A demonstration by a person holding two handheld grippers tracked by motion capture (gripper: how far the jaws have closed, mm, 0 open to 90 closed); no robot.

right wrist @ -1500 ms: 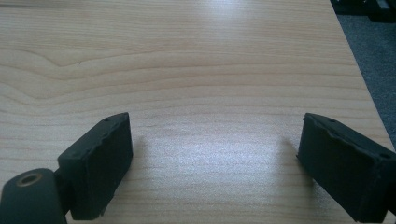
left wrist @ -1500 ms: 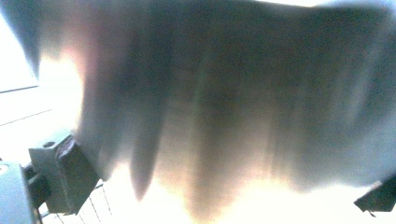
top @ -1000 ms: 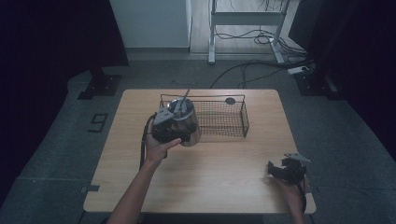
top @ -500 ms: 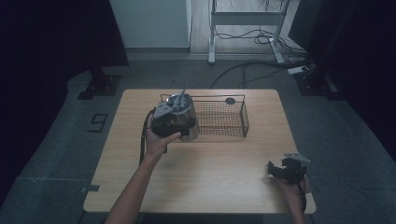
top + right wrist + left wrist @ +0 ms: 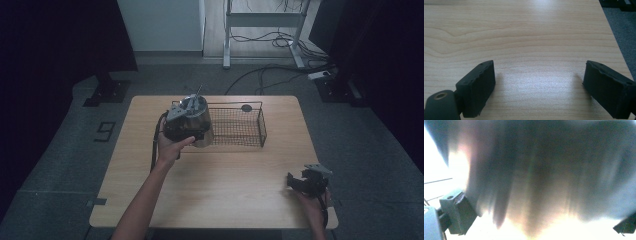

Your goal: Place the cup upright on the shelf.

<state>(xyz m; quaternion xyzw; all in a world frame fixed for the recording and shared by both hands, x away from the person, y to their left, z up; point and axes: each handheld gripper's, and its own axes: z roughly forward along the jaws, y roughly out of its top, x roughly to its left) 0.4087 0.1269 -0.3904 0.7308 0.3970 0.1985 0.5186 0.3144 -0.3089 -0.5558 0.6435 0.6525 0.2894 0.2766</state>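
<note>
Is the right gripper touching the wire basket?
Apart. The high view shows the right gripper near the table's front right corner, with bare wood between it and the wire basket at the back.

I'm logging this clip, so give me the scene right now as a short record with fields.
surface: wooden table
wire basket: at the table's far side
left tongs: raised at the basket's left end, clamped around a shiny metal container
right tongs: open, nothing between them, low over the table's near right corner
small dark round item: by the basket's far rim
</note>
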